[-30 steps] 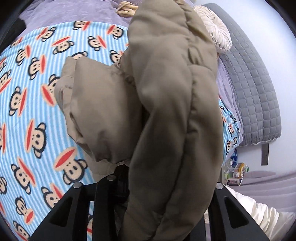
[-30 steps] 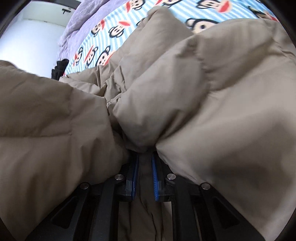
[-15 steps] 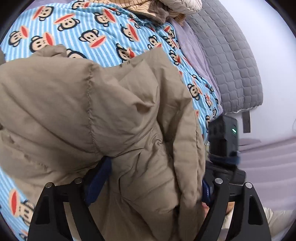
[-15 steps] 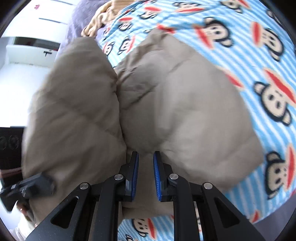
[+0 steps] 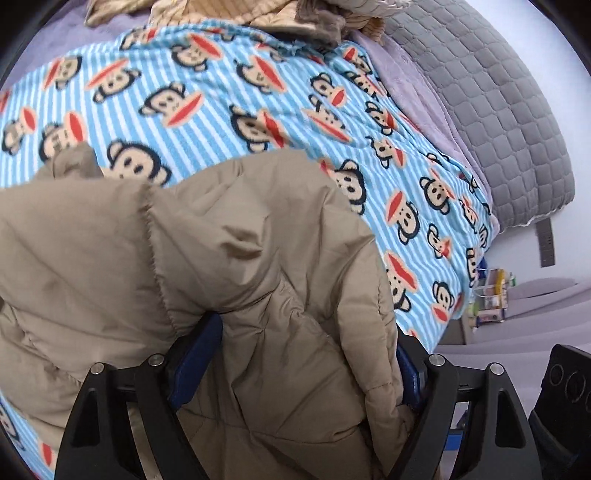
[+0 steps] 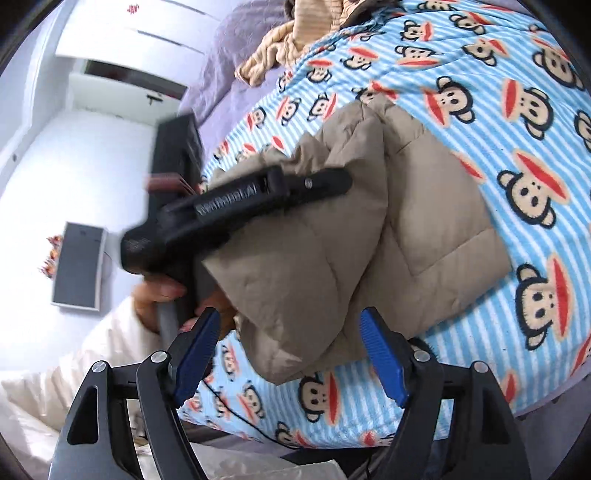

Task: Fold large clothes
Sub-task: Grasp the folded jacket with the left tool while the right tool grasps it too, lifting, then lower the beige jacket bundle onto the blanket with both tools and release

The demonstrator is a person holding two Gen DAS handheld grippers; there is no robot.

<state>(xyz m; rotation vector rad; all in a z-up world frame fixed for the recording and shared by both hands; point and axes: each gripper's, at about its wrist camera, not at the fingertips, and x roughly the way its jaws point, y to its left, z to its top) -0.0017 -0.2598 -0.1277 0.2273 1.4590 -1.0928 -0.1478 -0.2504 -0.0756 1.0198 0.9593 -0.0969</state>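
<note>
We see home bedroom. Bed spread with blue-striped monkey-print blanket (image 5: pixel 229 122), lilac sheet (image 5: pixel 417 96) under it, grey quilted headboard (image 5: pixel 491 122) against pale wall (image 5: pixel 546 48). Tan striped bedding (image 6: pixel 291 40) bunched at far end. White wardrobe doors (image 6: pixel 122 33) and dark flat panel (image 6: pixel 77 266) on wall, perhaps screen; too blurred for us to tell. Small clutter of bottles or toys (image 5: pixel 491 295) low beside bed. Puffy beige coat (image 6: pixel 388 229) lies on blanket.
</note>
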